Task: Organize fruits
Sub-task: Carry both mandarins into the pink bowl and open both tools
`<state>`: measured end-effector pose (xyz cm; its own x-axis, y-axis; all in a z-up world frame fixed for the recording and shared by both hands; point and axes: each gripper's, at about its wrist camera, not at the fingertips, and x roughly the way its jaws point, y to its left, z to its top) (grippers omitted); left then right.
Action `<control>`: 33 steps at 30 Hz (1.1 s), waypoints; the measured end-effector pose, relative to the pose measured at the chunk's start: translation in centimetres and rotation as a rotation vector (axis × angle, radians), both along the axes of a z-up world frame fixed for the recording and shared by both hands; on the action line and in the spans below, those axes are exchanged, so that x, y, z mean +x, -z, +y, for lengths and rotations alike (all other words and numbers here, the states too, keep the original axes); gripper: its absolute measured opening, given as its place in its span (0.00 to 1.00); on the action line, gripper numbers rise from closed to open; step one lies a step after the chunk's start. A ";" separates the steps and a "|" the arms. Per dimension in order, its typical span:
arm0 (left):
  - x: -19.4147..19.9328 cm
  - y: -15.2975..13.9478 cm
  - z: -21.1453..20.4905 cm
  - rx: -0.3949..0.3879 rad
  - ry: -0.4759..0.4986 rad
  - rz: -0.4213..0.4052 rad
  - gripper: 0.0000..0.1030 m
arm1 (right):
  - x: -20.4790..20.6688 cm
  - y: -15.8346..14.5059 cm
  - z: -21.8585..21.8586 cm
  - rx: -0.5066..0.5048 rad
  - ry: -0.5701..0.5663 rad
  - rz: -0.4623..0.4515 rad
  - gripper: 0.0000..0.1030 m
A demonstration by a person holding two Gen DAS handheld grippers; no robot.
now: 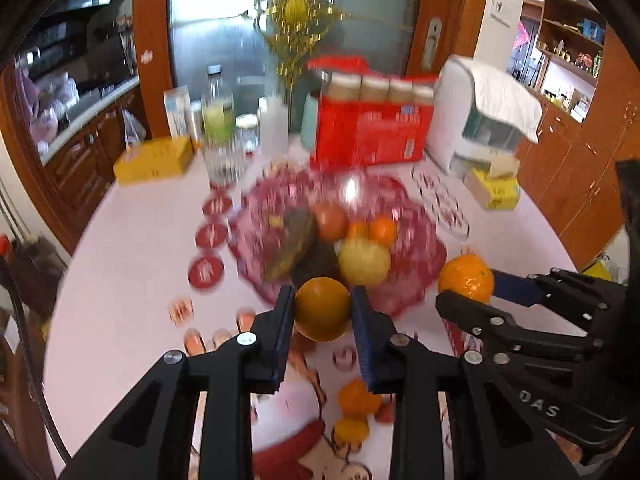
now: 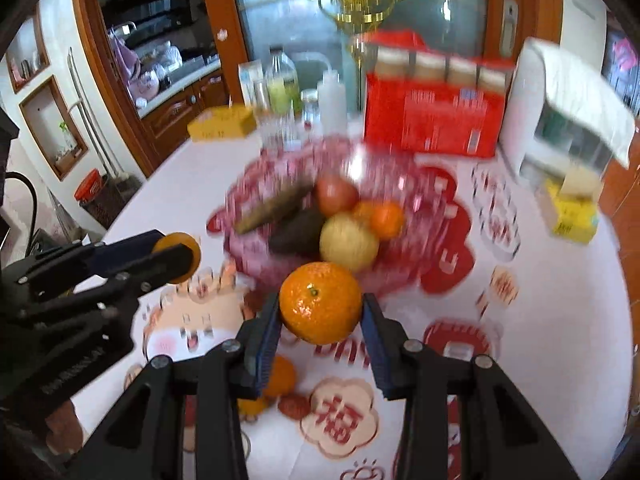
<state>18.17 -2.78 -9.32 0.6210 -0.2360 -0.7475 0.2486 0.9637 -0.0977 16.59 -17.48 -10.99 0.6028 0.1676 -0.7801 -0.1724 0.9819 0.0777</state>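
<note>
Left gripper (image 1: 323,312): my jaws clamped on dull orange (image 1: 322,308), fingers angled down and forward. Right gripper (image 2: 321,316): jaws clamped on bright orange (image 2: 320,303), same downward tilt. Both side by side, near each other, off table.

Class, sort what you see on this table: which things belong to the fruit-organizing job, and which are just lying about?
Belongs to the job:
- left claw, orange clamped
- right claw, mandarin clamped
- pink fruit bowl
- loose oranges

Just lying about:
- red carton
- yellow box
- bottle
- tissue box
</note>
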 end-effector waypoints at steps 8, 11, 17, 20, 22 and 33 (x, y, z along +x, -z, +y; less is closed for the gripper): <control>5.6 -4.0 -0.4 0.006 -0.025 -0.066 0.26 | 4.8 -4.9 -0.7 -0.040 0.048 -0.108 0.39; 7.7 -3.2 -0.5 0.014 -0.037 -0.046 0.26 | 7.1 -4.0 -1.2 -0.053 0.085 -0.088 0.39; 10.9 0.6 -1.2 0.057 -0.044 0.024 0.26 | 10.8 0.7 -2.0 -0.054 0.144 0.011 0.39; 12.0 2.5 -1.6 0.075 -0.039 0.057 0.26 | 11.7 2.9 -2.1 -0.051 0.169 0.055 0.39; 12.6 3.6 -1.8 0.085 -0.037 0.076 0.26 | 12.3 4.0 -2.1 -0.052 0.176 0.076 0.39; 14.0 6.4 -2.0 0.115 -0.021 0.128 0.27 | 13.8 7.1 -1.6 -0.044 0.161 0.140 0.40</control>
